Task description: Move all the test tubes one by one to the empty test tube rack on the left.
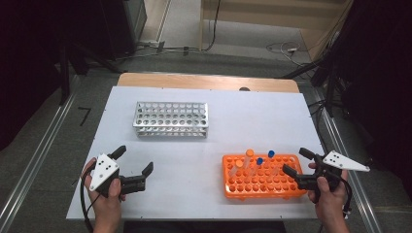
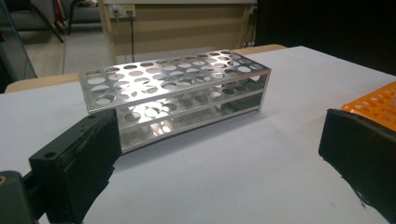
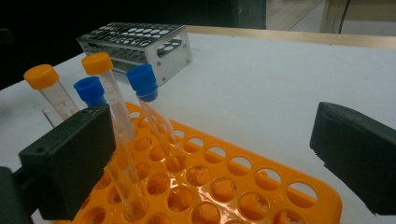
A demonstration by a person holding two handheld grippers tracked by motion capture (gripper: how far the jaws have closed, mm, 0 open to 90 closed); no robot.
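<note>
- Capped tubes, four showing, standing in the orange rack (image 1: 260, 175): two with orange caps (image 3: 97, 63) (image 3: 41, 76) and two with blue caps (image 3: 142, 80) (image 3: 88, 89). All are leaning at a slant in their holes, just ahead of the right gripper (image 1: 301, 167) and toward its left jaw.
- Handling, as a judgement: the tubes are looking light, thin-walled and clear, probably plastic. They are likely smooth, so slipping under a weak pinch, and rigid enough to crack under a hard one. The best hold is appearing to be high on the barrel just below the cap, with a pull along the tube's own slant so it is not binding in the hole.
- Orange rack: a moulded plastic grid, looking light, so it may be lifting with a tube that sticks.
- Metal rack (image 1: 171, 119): empty, shiny, stiff sheet metal, lying well ahead of the left gripper (image 1: 133, 165) and well apart from the orange rack.
- Right gripper: jaws are standing wide apart with nothing between the pads, hovering at the near right corner of the orange rack without touching a tube.
- Left gripper: jaws are likewise gaping wide and gripping nothing, resting low over the bare white table (image 1: 209, 141) and pointing toward the metal rack.
</note>
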